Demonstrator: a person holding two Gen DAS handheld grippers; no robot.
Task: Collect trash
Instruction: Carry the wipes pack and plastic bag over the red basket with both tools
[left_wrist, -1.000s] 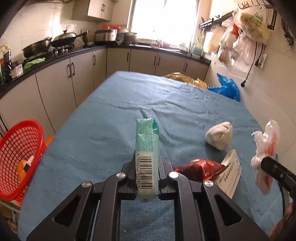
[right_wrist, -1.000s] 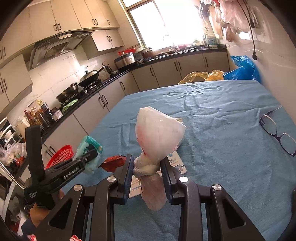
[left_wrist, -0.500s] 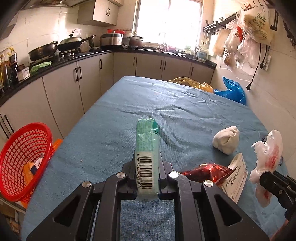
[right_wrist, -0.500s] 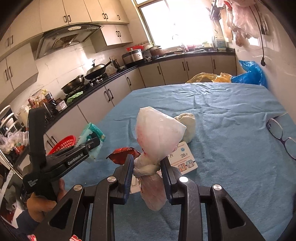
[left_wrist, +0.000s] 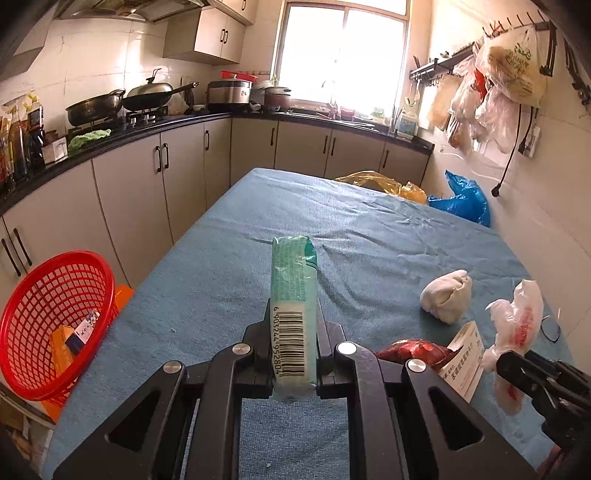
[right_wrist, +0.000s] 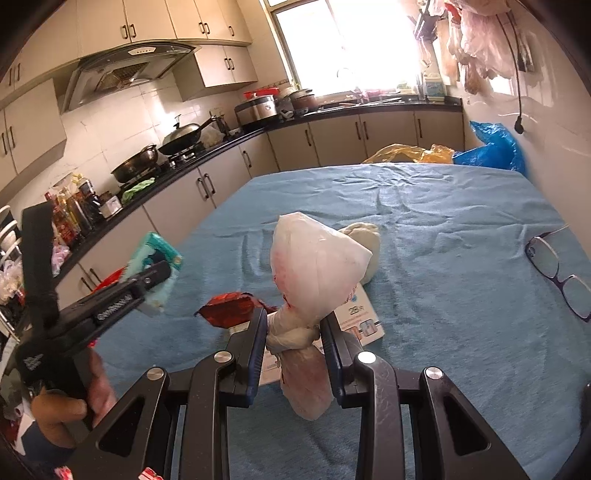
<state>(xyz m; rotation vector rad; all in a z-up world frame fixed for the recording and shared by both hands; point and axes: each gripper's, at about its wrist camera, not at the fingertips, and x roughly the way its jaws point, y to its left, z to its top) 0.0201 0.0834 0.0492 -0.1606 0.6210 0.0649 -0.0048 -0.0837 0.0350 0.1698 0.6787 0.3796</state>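
Kitchen table (left_wrist: 221, 280); claws w/ trash.

Glasses (right_wrist: 557, 271) lie at the right edge of the blue tablecloth (right_wrist: 424, 206). Woks (left_wrist: 147, 96) sit on the stove, upper left; a bright window (left_wrist: 341, 55) is above the counter.

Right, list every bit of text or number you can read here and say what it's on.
"6 903244 952804": barcode on the green packet.
"28": white card; its other print is too small.
Left gripper's side lettering: blurred.
Hanging bag: green print, unreadable.
Box in the red basket: print too small.
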